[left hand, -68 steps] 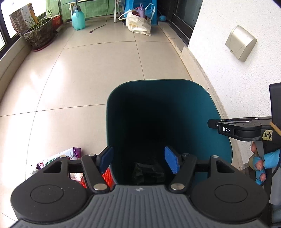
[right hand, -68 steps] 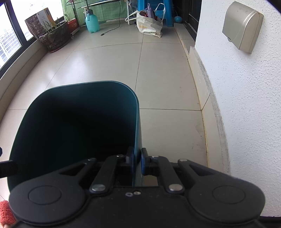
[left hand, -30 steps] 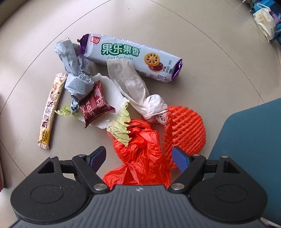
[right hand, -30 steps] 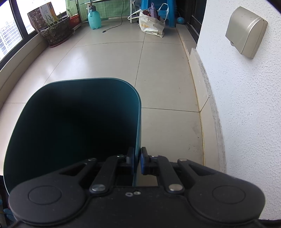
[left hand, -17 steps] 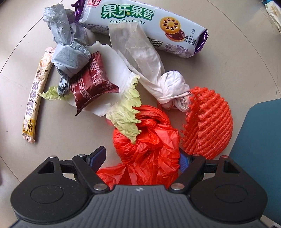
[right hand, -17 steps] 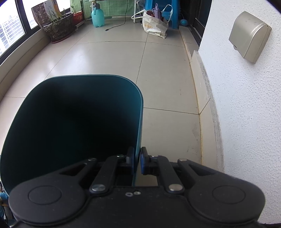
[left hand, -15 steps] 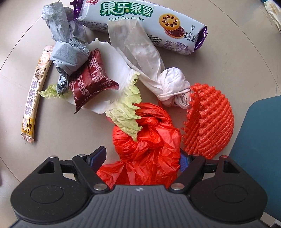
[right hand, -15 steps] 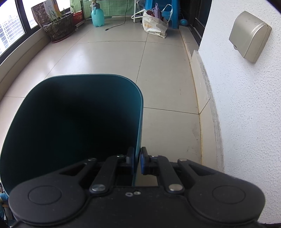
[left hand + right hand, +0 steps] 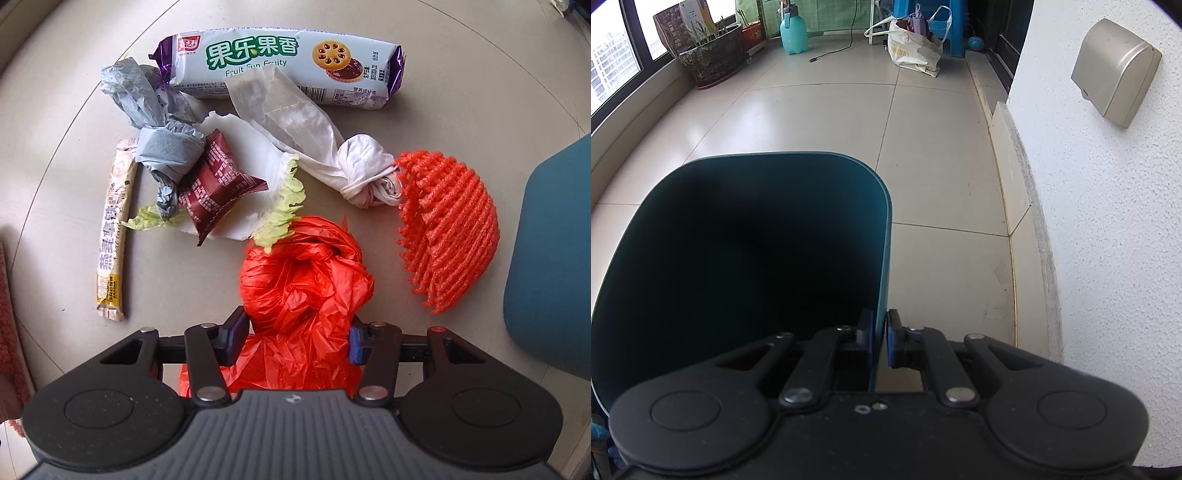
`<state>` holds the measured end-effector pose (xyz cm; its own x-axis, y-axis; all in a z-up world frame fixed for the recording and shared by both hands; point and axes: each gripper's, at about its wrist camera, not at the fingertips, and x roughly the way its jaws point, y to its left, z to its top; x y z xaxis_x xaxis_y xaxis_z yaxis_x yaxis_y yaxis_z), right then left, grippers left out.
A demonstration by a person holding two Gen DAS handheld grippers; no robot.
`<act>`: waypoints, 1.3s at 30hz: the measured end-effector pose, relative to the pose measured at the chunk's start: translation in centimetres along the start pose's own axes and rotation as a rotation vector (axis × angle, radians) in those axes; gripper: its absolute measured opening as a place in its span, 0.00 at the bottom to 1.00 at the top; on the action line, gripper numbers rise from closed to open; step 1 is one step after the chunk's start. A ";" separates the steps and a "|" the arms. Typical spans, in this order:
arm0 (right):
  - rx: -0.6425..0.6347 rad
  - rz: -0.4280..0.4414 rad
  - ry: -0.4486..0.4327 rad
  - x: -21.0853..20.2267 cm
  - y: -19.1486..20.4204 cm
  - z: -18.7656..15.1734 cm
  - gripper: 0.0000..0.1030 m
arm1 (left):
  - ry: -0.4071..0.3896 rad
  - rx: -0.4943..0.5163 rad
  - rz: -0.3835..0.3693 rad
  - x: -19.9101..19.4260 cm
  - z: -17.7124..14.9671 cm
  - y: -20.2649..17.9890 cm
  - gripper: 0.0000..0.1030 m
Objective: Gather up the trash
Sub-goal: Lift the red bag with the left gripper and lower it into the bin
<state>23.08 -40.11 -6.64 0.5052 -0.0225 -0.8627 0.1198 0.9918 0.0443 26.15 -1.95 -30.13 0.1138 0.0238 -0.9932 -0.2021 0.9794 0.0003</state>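
- Left wrist view: the left gripper [image 9: 295, 341] points down over the floor litter, its jaws having just closed in on the red plastic bag [image 9: 304, 291] — pads pressing its sides, ready to lift.
- Right wrist view: the right gripper [image 9: 880, 341] is clamped on the teal bin [image 9: 746, 258] rim — steadying it nearby for drops.

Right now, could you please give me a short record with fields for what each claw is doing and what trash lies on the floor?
left claw: pads closing on red plastic bag, just narrowed
right claw: shut on teal bin wall
beside bag: orange foam net
also on floor: biscuit packet, white knotted rag, brown wrapper, grey bag, cabbage leaf
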 end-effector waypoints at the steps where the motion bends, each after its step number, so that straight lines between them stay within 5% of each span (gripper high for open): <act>1: -0.001 -0.001 -0.001 0.0 0.0 0.0 0.06 | -0.005 0.002 0.004 -0.4 -0.2 0.0 0.49; 21: -0.021 -0.023 -0.004 -0.1 0.5 -0.1 0.05 | -0.110 0.136 -0.056 -14.2 -4.6 0.3 0.49; 39: -0.011 0.018 -0.020 -0.1 -0.4 -0.4 0.06 | -0.320 0.365 -0.160 -30.3 -4.2 -6.9 0.49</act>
<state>22.69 -40.43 -6.79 0.5239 -0.0066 -0.8518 0.1006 0.9934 0.0542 20.01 -10.24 -0.50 0.4190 -0.1274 -0.8990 0.1884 0.9808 -0.0512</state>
